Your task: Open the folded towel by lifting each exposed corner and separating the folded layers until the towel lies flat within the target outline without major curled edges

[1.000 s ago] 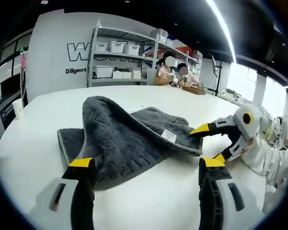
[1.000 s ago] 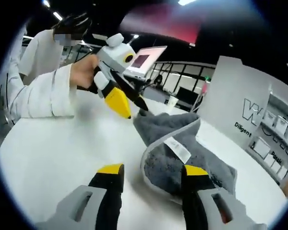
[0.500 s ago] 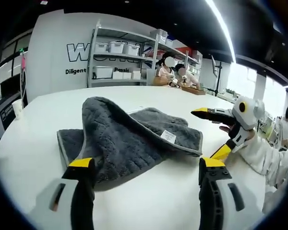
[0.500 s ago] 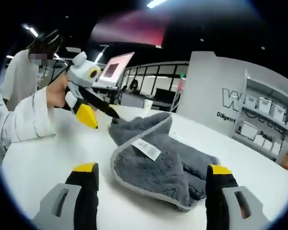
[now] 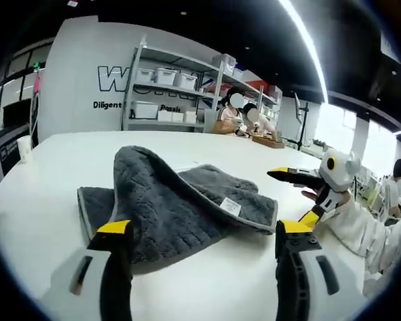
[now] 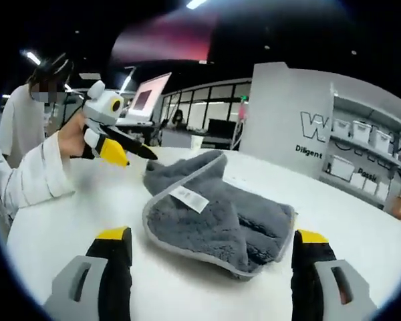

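Towel: a dark grey towel (image 5: 177,200) with a lighter border lies rumpled on the white table (image 5: 207,281), partly folded, one layer humped up toward 11 o'clock of its own heap in the left gripper view; in the right gripper view the towel (image 6: 217,221) sits at the centre, just beyond the yellow tips.
Label: a small white tag (image 5: 230,206) lies on the upper layer near the towel's 3 o'clock edge; in the right gripper view the tag (image 6: 188,197) sits toward 10 o'clock of the heap.
Left gripper: left gripper (image 5: 198,231) has its fingers wide apart, holding nothing, the towel's near edge between and just past them; in the right gripper view it (image 6: 130,155) is at 9 o'clock, held in a hand with a white sleeve, tips close to the towel's far corner; contact cannot be told.
Right gripper: right gripper (image 6: 212,236) shows fingers spread wide, empty, framing the towel; in the left gripper view it (image 5: 293,197) is at 3 o'clock, its fingers parted, just beside the towel's edge.
Surroundings: shelving (image 5: 167,83) with white bins stands at 12 o'clock behind the table; seated people (image 5: 244,117) are near it.
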Demonstrator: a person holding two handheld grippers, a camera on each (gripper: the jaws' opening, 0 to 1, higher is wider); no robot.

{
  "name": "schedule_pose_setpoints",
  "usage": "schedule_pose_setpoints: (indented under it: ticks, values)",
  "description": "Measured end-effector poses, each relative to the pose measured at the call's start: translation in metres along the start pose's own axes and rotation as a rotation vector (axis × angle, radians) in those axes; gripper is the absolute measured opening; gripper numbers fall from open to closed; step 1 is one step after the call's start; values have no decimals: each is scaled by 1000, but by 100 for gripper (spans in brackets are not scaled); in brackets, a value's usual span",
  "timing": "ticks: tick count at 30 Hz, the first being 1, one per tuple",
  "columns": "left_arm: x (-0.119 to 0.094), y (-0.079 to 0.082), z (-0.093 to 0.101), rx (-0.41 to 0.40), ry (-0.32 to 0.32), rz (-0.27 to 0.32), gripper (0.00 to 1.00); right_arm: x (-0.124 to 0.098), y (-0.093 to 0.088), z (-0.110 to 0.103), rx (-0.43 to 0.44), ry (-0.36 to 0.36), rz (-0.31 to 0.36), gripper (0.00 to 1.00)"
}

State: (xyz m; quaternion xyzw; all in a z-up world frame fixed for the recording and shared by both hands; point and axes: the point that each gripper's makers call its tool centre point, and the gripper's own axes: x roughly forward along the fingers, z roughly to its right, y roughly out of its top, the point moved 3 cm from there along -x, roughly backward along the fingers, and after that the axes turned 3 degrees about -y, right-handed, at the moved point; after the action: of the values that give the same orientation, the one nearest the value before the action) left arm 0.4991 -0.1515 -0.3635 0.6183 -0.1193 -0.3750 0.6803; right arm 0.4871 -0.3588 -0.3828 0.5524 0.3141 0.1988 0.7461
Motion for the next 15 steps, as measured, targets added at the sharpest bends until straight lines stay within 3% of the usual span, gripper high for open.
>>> schedule_pose_setpoints:
  ticks: [5, 10, 15]
  values:
    - [1, 0, -3, -11, 17, 7, 85, 0, -3, -2, -20, 6, -21, 99]
    - [6, 7, 0, -71, 16, 69, 82, 1, -6, -4, -47, 9, -40, 99]
    - [13, 8, 6, -83, 2, 86, 80, 1, -9, -5, -45, 21, -50, 99]
